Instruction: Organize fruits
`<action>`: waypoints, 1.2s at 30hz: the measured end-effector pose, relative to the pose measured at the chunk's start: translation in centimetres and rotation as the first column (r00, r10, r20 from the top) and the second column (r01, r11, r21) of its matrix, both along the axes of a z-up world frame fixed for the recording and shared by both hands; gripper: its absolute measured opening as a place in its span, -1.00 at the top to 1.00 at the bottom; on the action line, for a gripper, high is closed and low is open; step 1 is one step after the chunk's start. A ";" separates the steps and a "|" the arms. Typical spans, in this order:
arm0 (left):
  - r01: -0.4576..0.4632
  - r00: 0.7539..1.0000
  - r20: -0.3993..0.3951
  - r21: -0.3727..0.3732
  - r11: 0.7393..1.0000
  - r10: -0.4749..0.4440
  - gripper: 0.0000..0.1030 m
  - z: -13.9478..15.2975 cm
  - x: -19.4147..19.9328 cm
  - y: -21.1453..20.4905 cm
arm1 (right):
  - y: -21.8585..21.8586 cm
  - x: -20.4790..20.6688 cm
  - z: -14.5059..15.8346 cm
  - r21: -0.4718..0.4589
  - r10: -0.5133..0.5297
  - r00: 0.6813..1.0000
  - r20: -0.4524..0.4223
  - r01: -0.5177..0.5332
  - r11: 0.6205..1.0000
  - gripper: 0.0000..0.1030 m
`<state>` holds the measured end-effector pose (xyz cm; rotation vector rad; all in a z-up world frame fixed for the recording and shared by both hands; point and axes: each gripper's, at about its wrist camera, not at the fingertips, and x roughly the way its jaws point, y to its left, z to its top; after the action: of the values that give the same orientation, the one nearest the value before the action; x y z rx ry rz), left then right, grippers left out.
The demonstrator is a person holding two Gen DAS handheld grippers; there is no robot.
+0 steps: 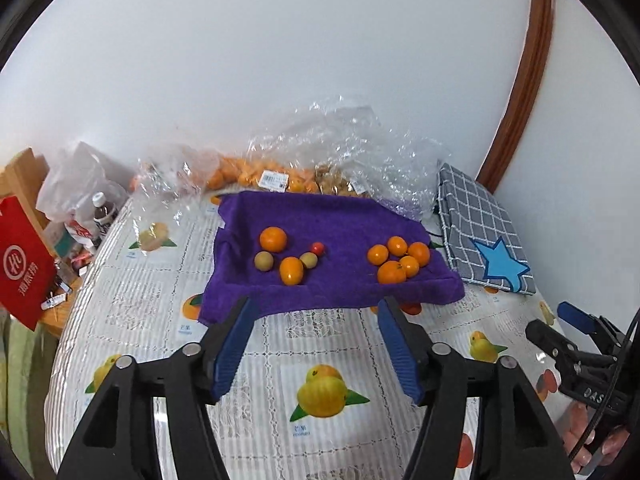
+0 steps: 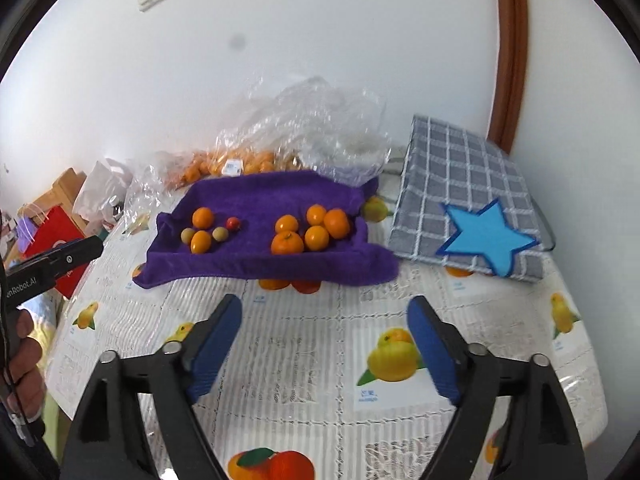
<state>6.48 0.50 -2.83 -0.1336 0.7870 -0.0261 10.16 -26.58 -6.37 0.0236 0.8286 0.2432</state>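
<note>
A purple towel (image 1: 332,288) (image 2: 260,260) lies on the table. On its left part sit two oranges (image 1: 273,239) (image 2: 202,217), two small pale green-brown fruits (image 1: 264,260) (image 2: 220,234) and a small red fruit (image 1: 317,247) (image 2: 233,223). On its right part is a cluster of several oranges (image 1: 398,260) (image 2: 312,228). My left gripper (image 1: 316,304) is open and empty, just short of the towel's front edge. My right gripper (image 2: 324,304) is open and empty, a little back from the towel.
Clear plastic bags of oranges (image 1: 256,176) (image 2: 232,166) lie behind the towel by the wall. A grey checked cloth with a blue star (image 1: 480,236) (image 2: 468,208) sits at right. A red bag (image 1: 24,264) and clutter stand off the table's left edge.
</note>
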 end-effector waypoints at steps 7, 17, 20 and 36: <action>0.005 0.999 0.037 -0.002 1.000 -0.005 -0.40 1.0 -2.7 -1.0 | -1.1 -2.9 1.6 0.008 -0.002 0.999 0.051 0.002 1.000 -0.92; -0.029 0.994 0.104 0.055 0.998 0.023 -0.61 2.4 -5.9 -2.2 | -2.3 -6.1 3.4 0.033 -0.037 0.994 0.099 0.034 0.999 -0.93; -0.025 0.994 0.111 0.063 0.998 0.018 -0.61 2.7 -6.4 -2.6 | -2.6 -6.6 3.7 0.043 -0.044 0.994 0.096 0.040 0.998 -0.93; -0.027 0.991 0.134 0.050 0.998 0.020 -0.63 3.7 -7.6 -2.5 | -2.8 -8.1 4.8 0.028 -0.023 0.991 0.133 0.019 0.999 -0.93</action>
<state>-1.11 -2.03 0.89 -0.0911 0.6523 0.0072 2.08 -29.34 -1.55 0.0406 0.6922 0.2333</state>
